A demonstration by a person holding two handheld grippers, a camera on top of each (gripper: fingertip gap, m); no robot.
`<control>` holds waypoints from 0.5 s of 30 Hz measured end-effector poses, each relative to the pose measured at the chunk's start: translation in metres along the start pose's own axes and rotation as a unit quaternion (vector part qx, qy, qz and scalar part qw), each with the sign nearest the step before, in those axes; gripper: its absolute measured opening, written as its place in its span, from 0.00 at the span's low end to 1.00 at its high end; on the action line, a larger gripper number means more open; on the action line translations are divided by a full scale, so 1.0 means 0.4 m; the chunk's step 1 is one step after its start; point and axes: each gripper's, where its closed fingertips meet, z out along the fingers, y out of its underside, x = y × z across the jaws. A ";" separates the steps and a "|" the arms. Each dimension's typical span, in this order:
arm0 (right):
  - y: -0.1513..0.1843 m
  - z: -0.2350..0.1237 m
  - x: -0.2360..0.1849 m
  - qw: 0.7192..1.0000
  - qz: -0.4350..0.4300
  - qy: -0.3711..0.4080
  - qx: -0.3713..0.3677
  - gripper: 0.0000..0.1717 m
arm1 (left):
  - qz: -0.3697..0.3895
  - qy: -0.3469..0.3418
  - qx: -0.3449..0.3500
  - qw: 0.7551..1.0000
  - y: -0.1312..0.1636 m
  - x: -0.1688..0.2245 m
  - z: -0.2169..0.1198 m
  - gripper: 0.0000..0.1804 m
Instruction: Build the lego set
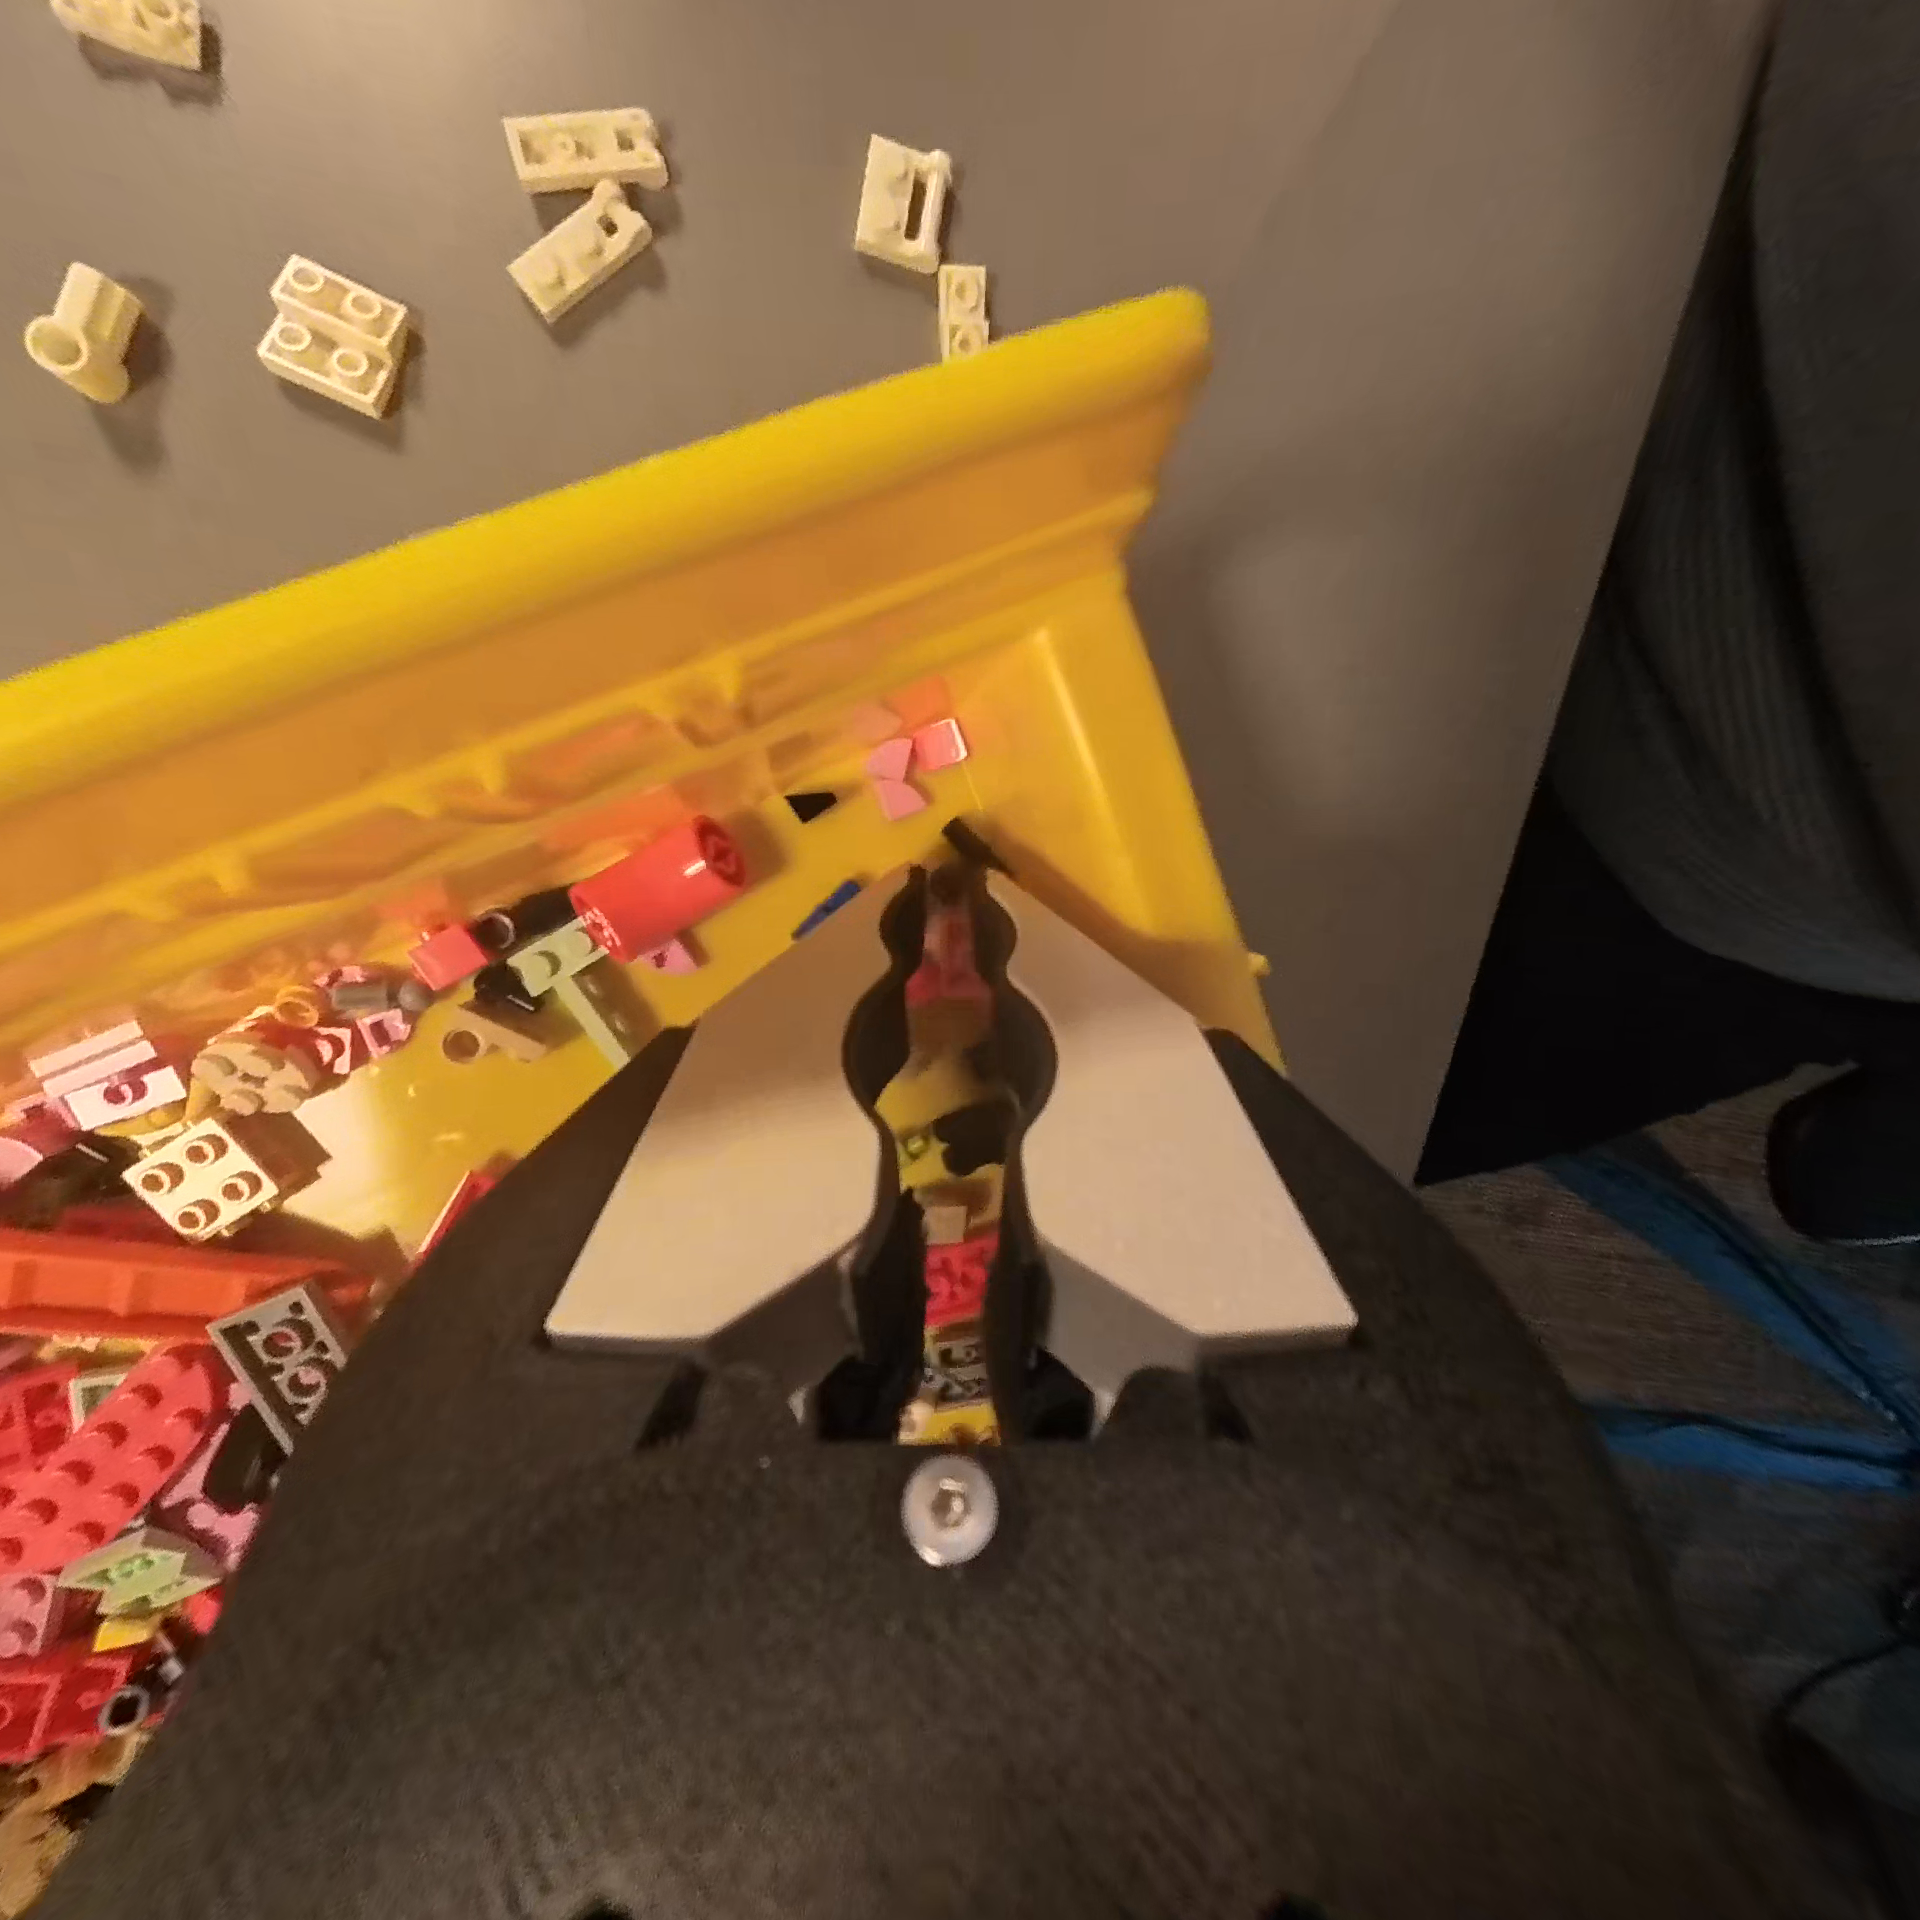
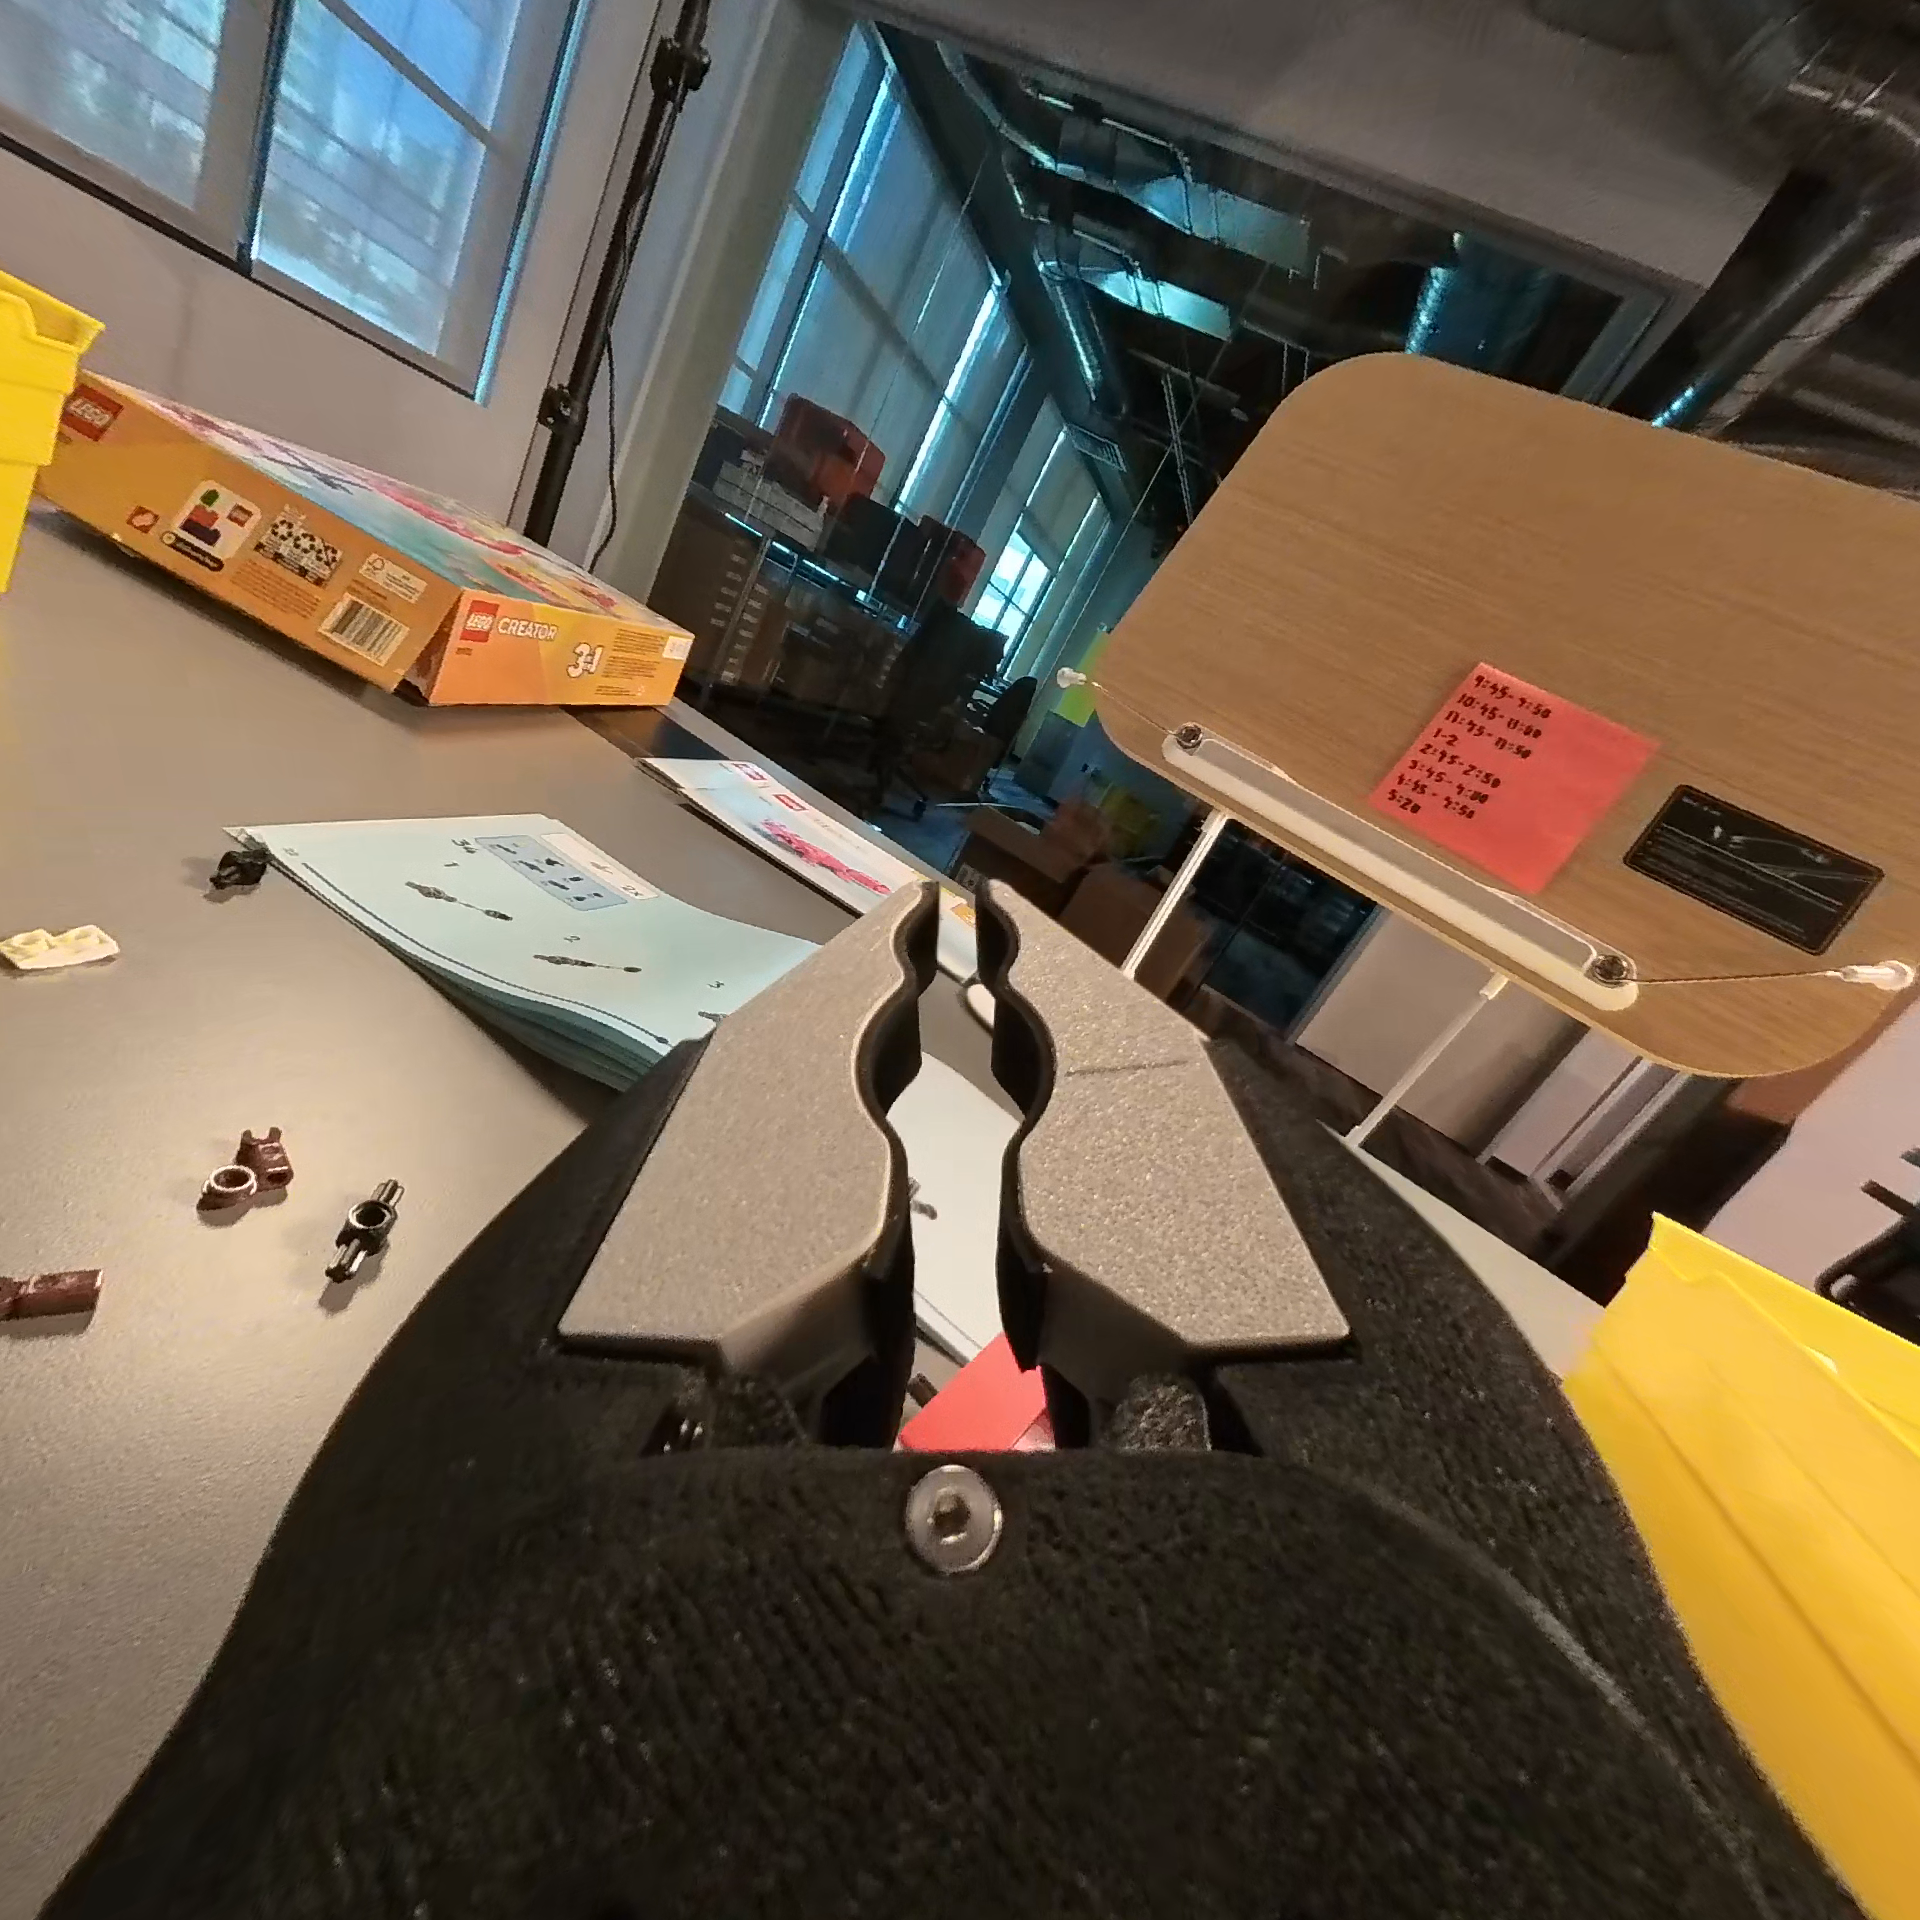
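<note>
1. Far left, left wrist view: pale cream plastic building pieces lay scattered on the grey table, beyond the far rim of the yellow plastic bin.
2. Inside the bin, left side: a heap of red, pink and white bricks. Right of it, near the far wall, lay a glossy red cylinder piece, long axis slanting up to the right.
3. Left gripper: reached down into the bin, tips at its far right corner. The fingers stood close together, and a small brown-and-pink piece filled the slit between them. Blur hid whether the pads pressed on it.
4. Key relation: that piece sat dead ahead, at the very tips. A short black stick lay just beyond, against the corner wall. Flat pink tiles lay a little farther off.
5. Right gripper: well apart from all this, held over the table and aimed at the far edge. Its fingers stood slightly apart, nothing between the tips.
6. Left of the right gripper: small dark connector pieces and an open pale blue booklet. Far right: a yellow bin wall.
</note>
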 end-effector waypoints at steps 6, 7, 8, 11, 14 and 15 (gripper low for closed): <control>0.002 0.001 -0.005 1.000 0.002 -0.006 -0.001 0.03 | -0.002 -0.001 -0.002 1.000 -0.002 -0.001 0.007 0.05; 0.002 0.001 -0.006 1.000 0.002 -0.007 -0.002 0.03 | -0.005 0.001 0.001 1.000 -0.004 -0.001 0.007 0.05; 0.002 0.001 -0.008 1.000 0.003 -0.009 -0.002 0.03 | -0.005 0.000 0.002 1.000 -0.004 -0.002 0.008 0.04; 0.001 0.001 -0.009 1.000 0.002 -0.010 -0.001 0.03 | 0.004 -0.007 -0.005 1.000 0.000 -0.003 0.007 0.04; -0.004 -0.001 -0.007 1.000 -0.002 -0.005 0.003 0.03 | 0.009 -0.033 -0.015 0.999 0.013 -0.021 -0.005 0.03; -0.012 -0.005 0.001 1.000 -0.012 0.006 0.011 0.02 | 0.009 -0.045 -0.010 0.999 0.013 -0.029 -0.014 0.03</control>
